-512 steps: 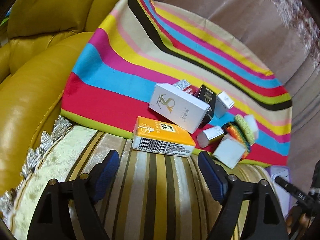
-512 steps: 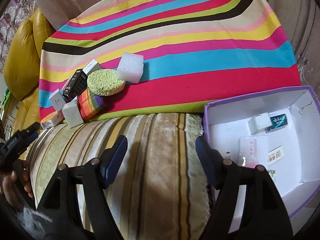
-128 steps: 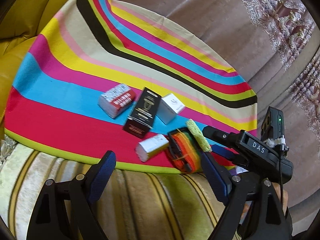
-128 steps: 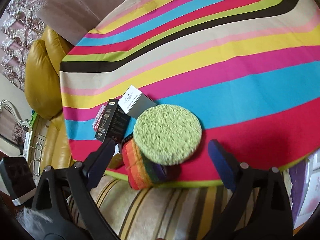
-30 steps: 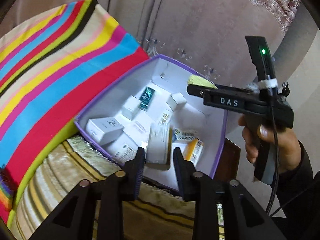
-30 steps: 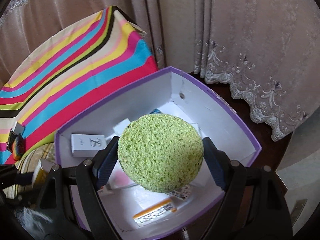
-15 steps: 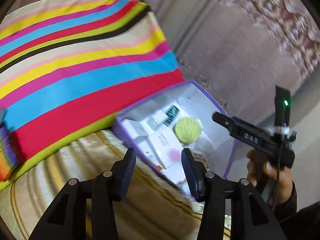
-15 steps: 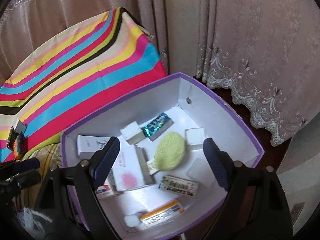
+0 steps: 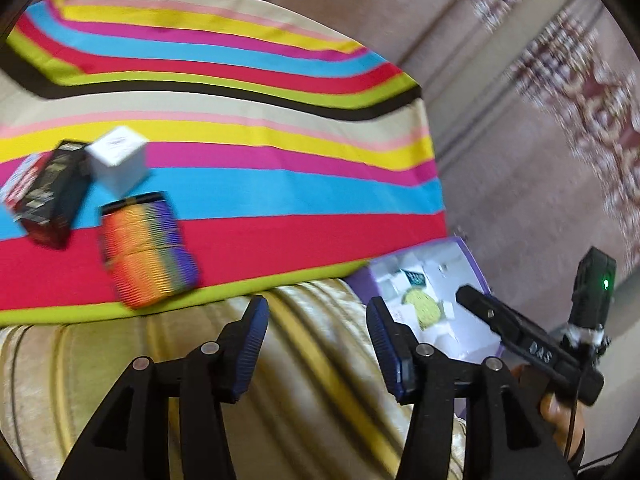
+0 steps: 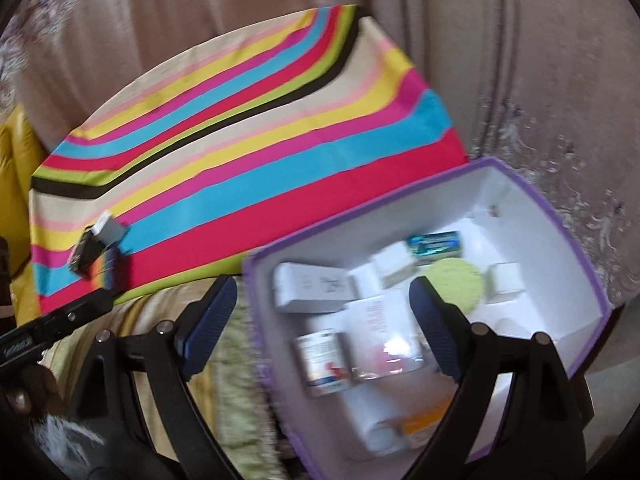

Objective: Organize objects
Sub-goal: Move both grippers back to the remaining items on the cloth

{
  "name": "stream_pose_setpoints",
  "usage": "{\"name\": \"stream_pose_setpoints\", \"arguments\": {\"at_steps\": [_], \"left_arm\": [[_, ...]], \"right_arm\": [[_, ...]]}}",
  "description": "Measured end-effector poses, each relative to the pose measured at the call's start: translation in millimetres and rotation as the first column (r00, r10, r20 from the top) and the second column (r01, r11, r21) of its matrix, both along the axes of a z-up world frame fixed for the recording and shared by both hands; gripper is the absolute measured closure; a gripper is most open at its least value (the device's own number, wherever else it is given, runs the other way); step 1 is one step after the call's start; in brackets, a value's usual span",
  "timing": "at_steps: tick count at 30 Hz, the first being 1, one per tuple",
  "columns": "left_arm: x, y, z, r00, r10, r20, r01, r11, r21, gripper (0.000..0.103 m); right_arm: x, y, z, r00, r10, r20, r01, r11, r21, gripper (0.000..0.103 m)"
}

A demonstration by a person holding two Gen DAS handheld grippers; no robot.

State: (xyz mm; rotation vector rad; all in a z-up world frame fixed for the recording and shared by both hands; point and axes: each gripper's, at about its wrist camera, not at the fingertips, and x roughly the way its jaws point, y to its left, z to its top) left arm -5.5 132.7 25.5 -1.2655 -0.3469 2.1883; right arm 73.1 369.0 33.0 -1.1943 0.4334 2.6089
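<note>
My left gripper (image 9: 316, 320) is open and empty above the striped sofa seat. A rainbow spring toy (image 9: 146, 248), a black box (image 9: 50, 200), a white cube box (image 9: 118, 162) and a red-and-white box (image 9: 20, 178) lie on the striped cloth (image 9: 260, 184) ahead to its left. My right gripper (image 10: 320, 312) is open and empty over the near edge of the purple box (image 10: 560, 216). The box holds the green round sponge (image 10: 454, 280) and several small cartons. The box (image 9: 474, 264) and sponge (image 9: 424, 304) also show in the left wrist view.
The striped cloth (image 10: 240, 152) covers the seat back. Curtains (image 10: 540, 60) hang behind and right of the box. A yellow leather sofa arm (image 10: 16, 168) is at the far left. The other gripper's body (image 9: 532, 352) crosses the box in the left wrist view.
The left gripper has swung left, bringing the spring toy and boxes into view, and its jaws have opened wider. The right gripper has drawn back left of the box; the sponge stays inside.
</note>
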Motion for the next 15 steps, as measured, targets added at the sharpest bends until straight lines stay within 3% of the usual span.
{"name": "stream_pose_setpoints", "arguments": {"at_steps": [6,15], "left_arm": [[-1.1,-43.2,-0.9,0.993,0.114,0.008,-0.115,0.993,0.026,0.046],[7.6,-104.7,-5.4,0.963,0.268,0.024,-0.269,0.962,0.039,0.044]], "right_arm": [[-13.5,-41.8,1.6,0.995,0.101,0.000,-0.101,0.995,0.000,0.013],[-39.1,-93.7,-7.2,0.972,0.231,0.051,-0.233,0.972,0.024,0.013]]}}
